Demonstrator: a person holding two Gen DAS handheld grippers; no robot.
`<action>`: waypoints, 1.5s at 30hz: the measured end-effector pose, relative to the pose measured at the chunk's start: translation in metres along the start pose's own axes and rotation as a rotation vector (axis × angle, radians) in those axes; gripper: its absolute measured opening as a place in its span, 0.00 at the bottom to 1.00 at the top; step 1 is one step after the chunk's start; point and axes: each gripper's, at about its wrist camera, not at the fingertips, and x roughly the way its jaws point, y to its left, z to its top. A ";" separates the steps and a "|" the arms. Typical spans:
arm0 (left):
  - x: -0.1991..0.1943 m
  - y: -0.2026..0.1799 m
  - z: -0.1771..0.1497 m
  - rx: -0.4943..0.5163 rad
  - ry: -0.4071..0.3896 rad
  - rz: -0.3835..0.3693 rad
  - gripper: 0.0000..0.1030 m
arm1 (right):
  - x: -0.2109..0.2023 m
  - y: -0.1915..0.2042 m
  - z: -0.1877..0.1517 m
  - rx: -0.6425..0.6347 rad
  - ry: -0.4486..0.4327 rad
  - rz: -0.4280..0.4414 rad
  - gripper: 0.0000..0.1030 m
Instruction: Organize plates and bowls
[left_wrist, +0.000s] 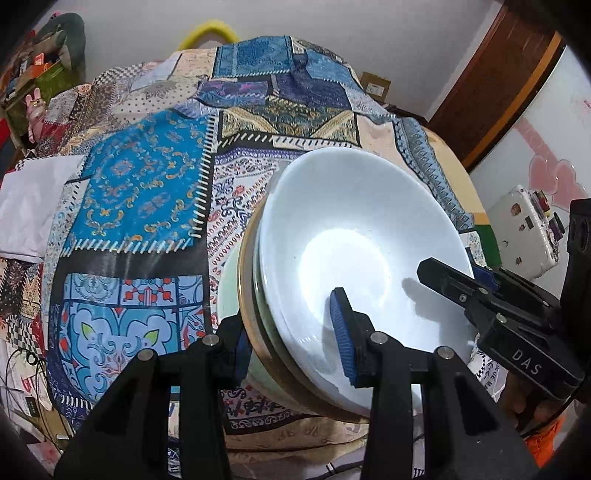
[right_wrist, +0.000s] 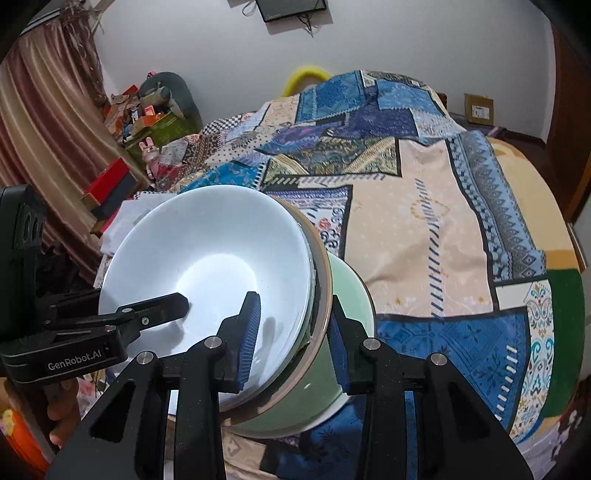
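Patchwork bedspread (left_wrist: 147, 192) fills the background, white wall behind. Stack of bowls (left_wrist: 354, 258) sits lower centre of both frames: white bowl on top, brown-rimmed one under it, green bowl (right_wrist: 325, 391) at the bottom. Left gripper (left_wrist: 291, 354) pinches the stack's rim on one side, right gripper (right_wrist: 295, 350) clamps the opposite rim, pads pressed on it

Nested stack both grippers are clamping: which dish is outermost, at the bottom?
The pale green bowl. It sits under everything, its outer wall against each gripper's outside finger; the white bowl is on top, its inside facing the cameras.
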 end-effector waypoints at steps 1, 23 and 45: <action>0.002 0.000 -0.001 -0.001 0.005 0.000 0.38 | 0.002 -0.002 -0.001 0.004 0.007 0.000 0.31; 0.013 0.001 -0.001 0.024 0.014 0.015 0.38 | 0.015 -0.017 -0.009 0.041 0.039 -0.020 0.32; -0.188 -0.043 -0.012 0.147 -0.621 0.106 0.72 | -0.148 0.050 0.023 -0.139 -0.431 0.003 0.51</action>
